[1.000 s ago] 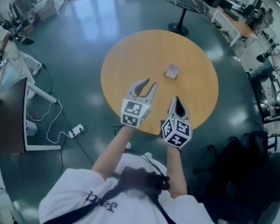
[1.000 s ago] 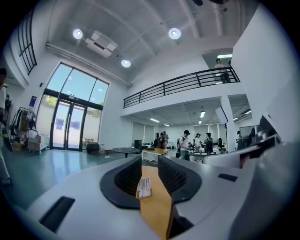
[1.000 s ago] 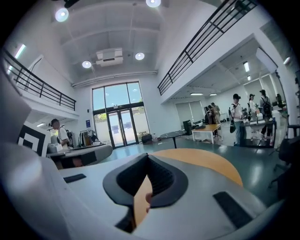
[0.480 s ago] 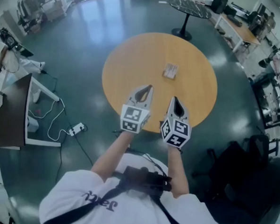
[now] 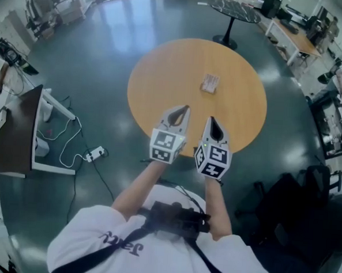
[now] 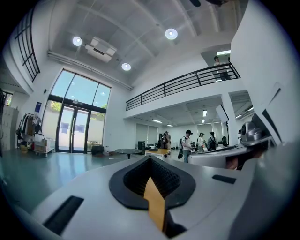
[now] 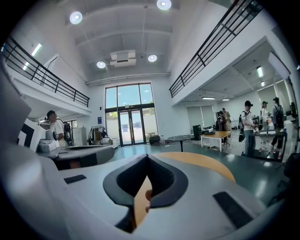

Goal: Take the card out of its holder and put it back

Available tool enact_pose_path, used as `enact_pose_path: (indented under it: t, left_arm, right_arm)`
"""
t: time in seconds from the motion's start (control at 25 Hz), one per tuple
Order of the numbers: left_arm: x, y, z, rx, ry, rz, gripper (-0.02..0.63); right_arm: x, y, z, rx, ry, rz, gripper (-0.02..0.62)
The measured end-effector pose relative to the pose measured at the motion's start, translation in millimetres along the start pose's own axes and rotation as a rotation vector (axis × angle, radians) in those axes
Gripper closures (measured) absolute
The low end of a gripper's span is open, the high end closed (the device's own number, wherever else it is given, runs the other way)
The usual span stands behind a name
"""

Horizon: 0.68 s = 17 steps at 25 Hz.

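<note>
The card in its holder (image 5: 209, 83), a small pale brown rectangle, lies on the round wooden table (image 5: 163, 69), right of the middle. My left gripper (image 5: 185, 108) hovers over the table's near edge, shut, with nothing between its jaws. My right gripper (image 5: 211, 120) is beside it, a little nearer to me, also shut and empty. Both point toward the card but stay well short of it. In the left gripper view the left gripper (image 6: 151, 160) faces the open hall. In the right gripper view the right gripper (image 7: 147, 157) has the table (image 7: 201, 161) just beyond it; neither view shows the card.
A black round table (image 5: 235, 8) and desks (image 5: 296, 31) stand beyond the wooden one. A dark panel on a white stand (image 5: 12, 132) is at the left, with a power strip and cables (image 5: 95, 154) on the floor. Several people (image 6: 187, 143) stand far off.
The left gripper's jaws, spread apart a second ago, have come together with nothing in them. Both grippers have stayed over the table's near edge.
</note>
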<state>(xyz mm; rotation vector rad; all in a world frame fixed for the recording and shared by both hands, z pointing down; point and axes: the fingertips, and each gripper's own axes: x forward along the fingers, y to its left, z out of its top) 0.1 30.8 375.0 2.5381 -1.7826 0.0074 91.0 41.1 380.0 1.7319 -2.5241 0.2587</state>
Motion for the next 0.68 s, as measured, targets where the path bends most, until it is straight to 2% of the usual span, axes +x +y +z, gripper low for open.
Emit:
enact_pose_path:
  t: [0.2, 0.68]
  left_arm:
    - [-2.0, -0.4, 0.2, -0.027, -0.015, -0.002, 0.594]
    - [2.7, -30.4, -7.9, -0.004, -0.002, -0.05, 0.594]
  right_arm:
    - [-3.1, 0.7, 3.1, -0.004, -0.018, 0.008, 0.581]
    - [-13.3, -22.0, 6.2, -0.033, -0.055, 0.012, 0.581]
